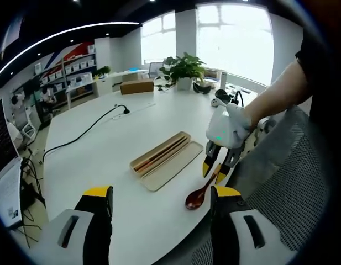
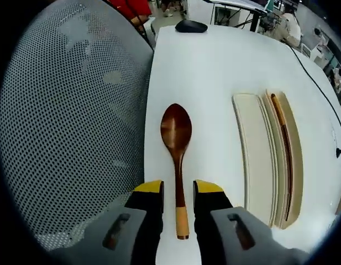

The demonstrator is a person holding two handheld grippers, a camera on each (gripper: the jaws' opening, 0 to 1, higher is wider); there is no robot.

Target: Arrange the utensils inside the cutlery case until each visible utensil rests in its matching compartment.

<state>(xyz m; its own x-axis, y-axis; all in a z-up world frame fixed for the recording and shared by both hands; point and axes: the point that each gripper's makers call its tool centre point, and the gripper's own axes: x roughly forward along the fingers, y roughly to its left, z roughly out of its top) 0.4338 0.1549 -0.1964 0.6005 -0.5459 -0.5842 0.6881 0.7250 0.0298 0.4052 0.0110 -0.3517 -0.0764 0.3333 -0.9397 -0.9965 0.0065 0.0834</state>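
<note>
Spoon (image 2: pixel 176 132) lies on the worktop (image 2: pixel 214 72) beside the open cutlery case (image 2: pixel 258 160), right gripper (image 2: pixel 178 190) jaws apart straddling its handle, apparently about to clamp, while the left gripper (image 1: pixel 159 201) hangs open.

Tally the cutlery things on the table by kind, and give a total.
Wooden spoon, lying on the table between the right hand-held gripper jaws: 1
Open cutlery case: 1
Chopsticks, a dark pair lying in the case, too slim to separate: 1 pair
Total: 3
</note>
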